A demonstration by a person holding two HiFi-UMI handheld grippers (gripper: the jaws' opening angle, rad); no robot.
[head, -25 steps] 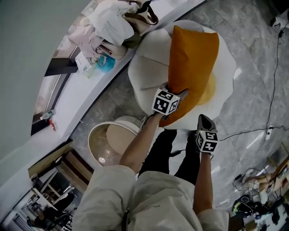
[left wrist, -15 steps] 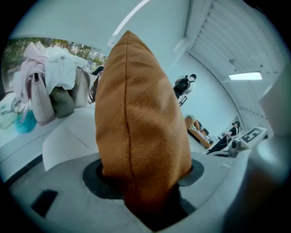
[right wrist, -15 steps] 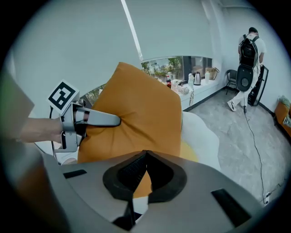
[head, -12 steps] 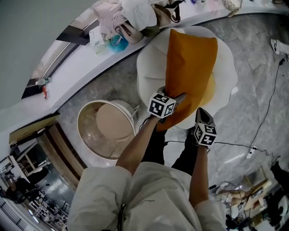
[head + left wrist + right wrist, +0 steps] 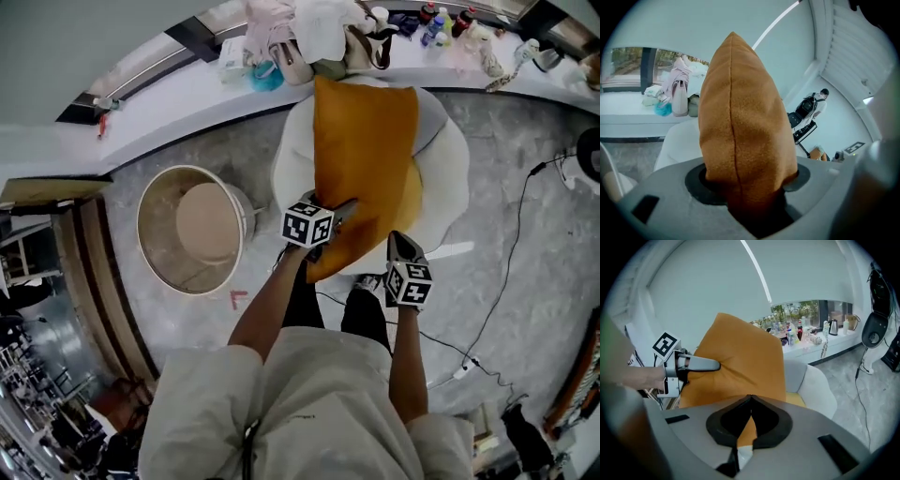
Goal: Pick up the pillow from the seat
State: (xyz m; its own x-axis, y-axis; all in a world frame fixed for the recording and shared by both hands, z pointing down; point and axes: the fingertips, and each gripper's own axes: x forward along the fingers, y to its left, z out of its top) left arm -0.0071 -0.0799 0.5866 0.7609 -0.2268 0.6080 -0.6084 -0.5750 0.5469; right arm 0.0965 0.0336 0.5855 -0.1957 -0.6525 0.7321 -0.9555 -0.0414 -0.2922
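Note:
The orange pillow (image 5: 364,159) stands on edge above the white round chair (image 5: 452,150), whose yellow seat cushion (image 5: 413,192) shows beside it. My left gripper (image 5: 339,214) is shut on the pillow's lower left edge. In the left gripper view the pillow (image 5: 740,122) fills the space between the jaws of the left gripper (image 5: 750,180). My right gripper (image 5: 399,242) is at the pillow's lower right edge. In the right gripper view its tips (image 5: 750,399) meet, with orange cloth (image 5: 749,425) between the pads. The left gripper's fingers (image 5: 705,365) press into the pillow (image 5: 740,357) there.
A round beige tub (image 5: 192,230) stands on the marble floor left of the chair. The white window ledge (image 5: 169,89) behind holds bags, clothes (image 5: 309,28) and bottles (image 5: 441,17). Cables (image 5: 511,267) trail on the floor to the right. My legs (image 5: 323,300) are just before the chair.
Both grippers have come up and rolled with the pillow, which now stands more upright over the seat. The head view has swung, so the ledge now runs across the top.

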